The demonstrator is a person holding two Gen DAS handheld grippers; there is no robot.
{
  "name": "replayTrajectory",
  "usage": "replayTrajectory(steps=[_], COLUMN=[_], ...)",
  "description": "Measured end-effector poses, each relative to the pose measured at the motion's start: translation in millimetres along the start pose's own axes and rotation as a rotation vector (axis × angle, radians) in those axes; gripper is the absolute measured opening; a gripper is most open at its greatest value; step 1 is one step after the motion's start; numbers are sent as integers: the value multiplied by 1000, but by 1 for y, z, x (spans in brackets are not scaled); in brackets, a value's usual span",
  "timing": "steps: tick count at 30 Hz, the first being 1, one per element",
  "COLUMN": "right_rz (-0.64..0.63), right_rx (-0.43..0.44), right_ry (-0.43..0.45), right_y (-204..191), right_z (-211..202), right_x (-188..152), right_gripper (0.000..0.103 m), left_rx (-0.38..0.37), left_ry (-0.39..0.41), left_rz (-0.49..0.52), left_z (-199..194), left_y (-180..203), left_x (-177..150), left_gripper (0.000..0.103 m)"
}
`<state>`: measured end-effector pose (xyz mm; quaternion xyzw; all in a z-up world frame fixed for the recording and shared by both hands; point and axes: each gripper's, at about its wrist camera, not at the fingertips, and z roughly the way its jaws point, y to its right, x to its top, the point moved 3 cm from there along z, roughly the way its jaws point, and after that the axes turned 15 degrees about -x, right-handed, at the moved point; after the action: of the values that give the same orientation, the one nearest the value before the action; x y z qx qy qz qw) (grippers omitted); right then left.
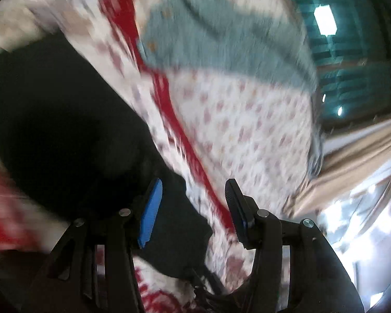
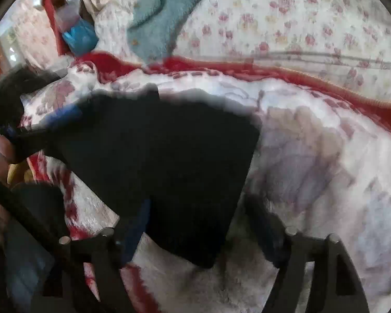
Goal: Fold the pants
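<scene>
The black pants point(image 2: 164, 161) lay folded on the blanket point(image 2: 312, 156) of the bed, reaching from 9 o'clock to the centre of the right wrist view. The right tool point(image 2: 195, 224) stood released, its jaws spread wide, with the lower end of the pants lying between them and neither pad pressing on the cloth. At 9 o'clock in that view the left tool point(image 2: 10, 120) met the pants' far end beside a person's hand point(image 2: 0, 154); whether it gripped there was too blurred to tell.

In the left wrist view the left tool point(image 1: 193, 208) was released, jaws apart, the blue pad point(image 1: 150, 214) lying over the pants point(image 1: 65, 120), which filled the frame from 9 to 6 o'clock; the other finger stood over the floral sheet point(image 1: 247, 135). Nothing was clamped between them.

Only the left view showed a teal wall point(image 1: 352, 65) at 2 o'clock and a beige curtain point(image 1: 352, 154) at 3. Only the right view showed a blue bag point(image 2: 79, 37) at 11 o'clock. Both showed a teal towel point(image 1: 221, 39) on the sheet, towards 12, and a red border point(image 2: 325, 78) of the blanket
</scene>
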<state>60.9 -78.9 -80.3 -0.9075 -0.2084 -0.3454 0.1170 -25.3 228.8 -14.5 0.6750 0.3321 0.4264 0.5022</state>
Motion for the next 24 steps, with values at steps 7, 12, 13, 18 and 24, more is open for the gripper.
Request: replayTrajectory(steps=[7,12,13,18,24], right_rz=[-4,-1,0,0,2], right_rx=[1,0,-1,0,0], right_ry=[37,45,47,48,53], right_y=[-2,-2,-1,-1,-1], right_z=[0,0,-2,-2,-3], right_x=[-1,0,-4,-4,-5], right_gripper=[76,76,76,76,76], left_rx=[44,3,17,92,78], left_ry=[237,237,233,239,183], left_rz=[-156,-256,-260,-284,-246], left_z=[-131,-129,-127,-111,-83], left_y=[-38,-61,-65,-99,-106], left_x=[33,39,40,49,65], left_gripper=[71,71,71,71,71])
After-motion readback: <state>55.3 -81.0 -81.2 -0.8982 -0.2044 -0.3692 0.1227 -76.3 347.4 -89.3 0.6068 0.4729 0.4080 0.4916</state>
